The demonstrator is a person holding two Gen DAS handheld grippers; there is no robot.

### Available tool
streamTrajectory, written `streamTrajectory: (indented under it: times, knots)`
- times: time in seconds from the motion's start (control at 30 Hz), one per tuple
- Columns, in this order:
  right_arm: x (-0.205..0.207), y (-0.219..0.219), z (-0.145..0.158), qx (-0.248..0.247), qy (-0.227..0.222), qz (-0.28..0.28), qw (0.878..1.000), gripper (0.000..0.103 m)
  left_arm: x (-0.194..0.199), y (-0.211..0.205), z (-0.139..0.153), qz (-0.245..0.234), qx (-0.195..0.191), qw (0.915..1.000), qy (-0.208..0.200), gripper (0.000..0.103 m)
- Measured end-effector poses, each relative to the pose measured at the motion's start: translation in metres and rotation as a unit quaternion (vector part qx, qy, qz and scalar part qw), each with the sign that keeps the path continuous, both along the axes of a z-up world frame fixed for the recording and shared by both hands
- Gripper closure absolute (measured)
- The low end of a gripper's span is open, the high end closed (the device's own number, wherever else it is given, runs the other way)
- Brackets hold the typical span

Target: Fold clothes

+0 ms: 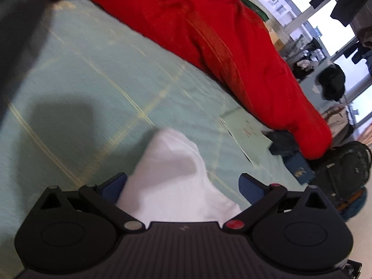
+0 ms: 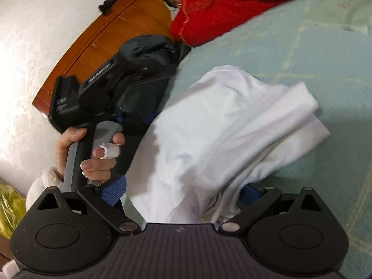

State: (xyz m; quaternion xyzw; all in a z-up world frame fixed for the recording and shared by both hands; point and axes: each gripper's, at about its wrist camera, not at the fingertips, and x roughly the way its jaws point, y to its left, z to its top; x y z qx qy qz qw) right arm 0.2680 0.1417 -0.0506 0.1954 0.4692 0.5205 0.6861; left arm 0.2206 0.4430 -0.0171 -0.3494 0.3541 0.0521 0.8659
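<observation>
Both grippers, left (image 1: pixel 182 182) and right (image 2: pixel 183 189), spread apart around the white cloth (image 2: pixel 223 125); only the right view shows the hand (image 2: pixel 93 153) at 9 o'clock.

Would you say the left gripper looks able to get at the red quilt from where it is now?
Probably not straight away. The left gripper has white cloth lying between its open fingers, and bare green sheet separates it from the red quilt. Nothing blocks that path, though.

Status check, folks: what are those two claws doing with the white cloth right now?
Left gripper open, right gripper open, white garment bunched between both. Red quilt lies beyond, apart.
</observation>
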Motion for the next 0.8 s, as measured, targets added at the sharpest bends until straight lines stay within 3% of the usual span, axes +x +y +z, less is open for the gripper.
streamTrajectory:
  times: [0.17, 0.3, 0.5, 0.53, 0.6, 0.67, 0.8]
  knots:
    - [0.017, -0.034, -0.020, 0.027, 0.057, -0.042, 0.997, 0.000, -0.023, -0.013, 0.018, -0.006, 0.049, 0.9982, -0.033, 0.003]
    - [0.030, -0.044, -0.032, 0.054, 0.102, -0.071, 0.991, 0.000, -0.040, -0.033, 0.021, -0.039, 0.058, 0.9962, -0.052, 0.003]
    - [0.046, -0.032, -0.037, 0.067, 0.080, -0.118, 0.987, 0.001, -0.062, -0.053, 0.011, -0.069, 0.070, 0.9930, -0.064, 0.003]
    - [0.048, -0.029, -0.036, 0.063, 0.069, -0.121, 0.988, 0.006, -0.065, -0.055, 0.008, -0.071, 0.073, 0.9927, -0.064, 0.003]
    - [0.052, -0.025, -0.034, 0.044, 0.044, -0.124, 0.990, 0.026, -0.073, -0.058, 0.002, -0.072, 0.076, 0.9927, -0.061, 0.003]
    - [0.056, -0.023, -0.034, 0.018, 0.029, -0.120, 0.992, 0.052, -0.078, -0.059, -0.002, -0.071, 0.077, 0.9928, -0.058, 0.003]
    - [0.063, -0.017, -0.031, -0.001, 0.007, -0.116, 0.993, 0.072, -0.086, -0.062, -0.004, -0.080, 0.081, 0.9918, -0.059, 0.003]
